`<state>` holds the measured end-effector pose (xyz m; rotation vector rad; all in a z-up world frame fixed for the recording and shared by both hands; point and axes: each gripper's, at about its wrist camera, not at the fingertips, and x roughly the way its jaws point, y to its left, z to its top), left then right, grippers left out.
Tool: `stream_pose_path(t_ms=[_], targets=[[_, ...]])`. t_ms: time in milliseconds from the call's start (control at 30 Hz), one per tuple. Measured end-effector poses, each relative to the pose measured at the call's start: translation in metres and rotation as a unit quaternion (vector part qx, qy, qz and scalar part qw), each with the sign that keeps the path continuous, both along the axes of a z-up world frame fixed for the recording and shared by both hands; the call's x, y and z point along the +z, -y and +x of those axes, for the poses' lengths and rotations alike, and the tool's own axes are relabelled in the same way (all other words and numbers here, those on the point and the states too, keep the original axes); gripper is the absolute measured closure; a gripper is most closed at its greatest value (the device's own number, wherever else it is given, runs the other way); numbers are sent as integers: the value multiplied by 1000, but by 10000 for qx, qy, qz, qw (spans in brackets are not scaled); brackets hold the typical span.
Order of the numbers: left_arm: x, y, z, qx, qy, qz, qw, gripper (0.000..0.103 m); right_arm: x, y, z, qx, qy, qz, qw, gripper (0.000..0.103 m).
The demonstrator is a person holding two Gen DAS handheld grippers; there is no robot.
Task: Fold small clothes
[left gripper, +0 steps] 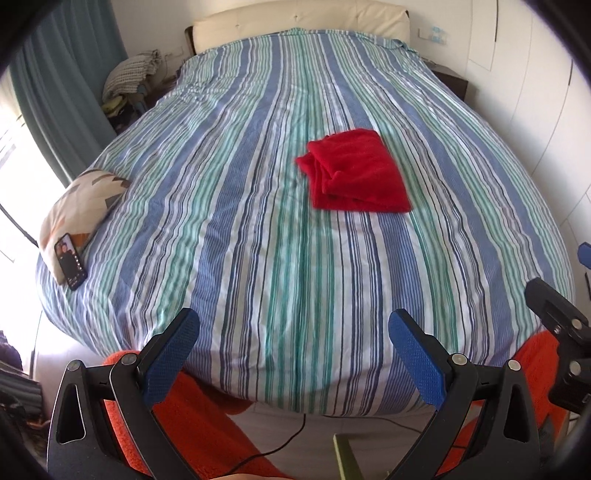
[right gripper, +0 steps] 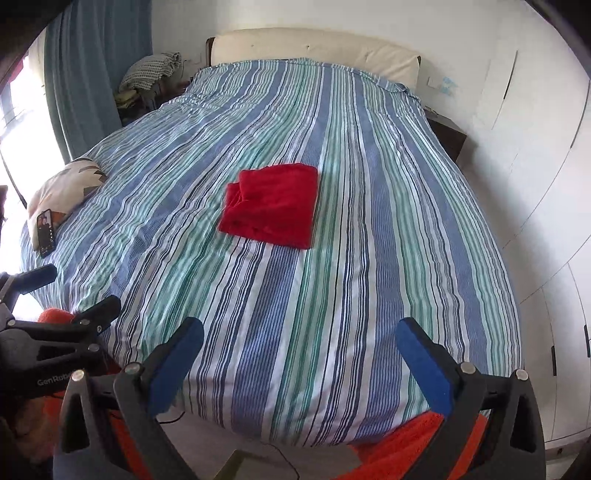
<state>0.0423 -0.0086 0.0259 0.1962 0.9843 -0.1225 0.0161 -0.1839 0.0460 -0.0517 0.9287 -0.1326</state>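
Left tool (left gripper: pixel 293 332) — blue-padded fingers (left gripper: pixel 171 354) spread wide apart, holding nothing, poised over the foot of the bed. Right tool (right gripper: pixel 299 341) — likewise spread and empty, just beside the left one. Orange fabric (left gripper: pixel 192 417) below both tools, at the bed's near edge. Bed (left gripper: pixel 258 229) — blue, green and white striped cover. Red folded garment (left gripper: pixel 356 171) — lying flat on the cover about mid-bed, well apart from both tools. Patterned pillow (left gripper: pixel 79 203) at the bed's left edge, a phone (left gripper: pixel 70 264) leaning on it. Cream headboard (left gripper: pixel 295 16) at the far end.
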Motion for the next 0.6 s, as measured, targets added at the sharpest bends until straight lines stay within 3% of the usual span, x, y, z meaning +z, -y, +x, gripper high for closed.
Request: stream_pose_path(t_ms=[400, 600], targets=[[-3, 0, 4, -17, -45, 15, 10000, 1, -14, -9, 8, 59, -151, 59, 9999, 1], [0, 0, -1, -8, 127, 40, 9999, 0, -14, -7, 5, -2, -124, 105, 9999, 1]])
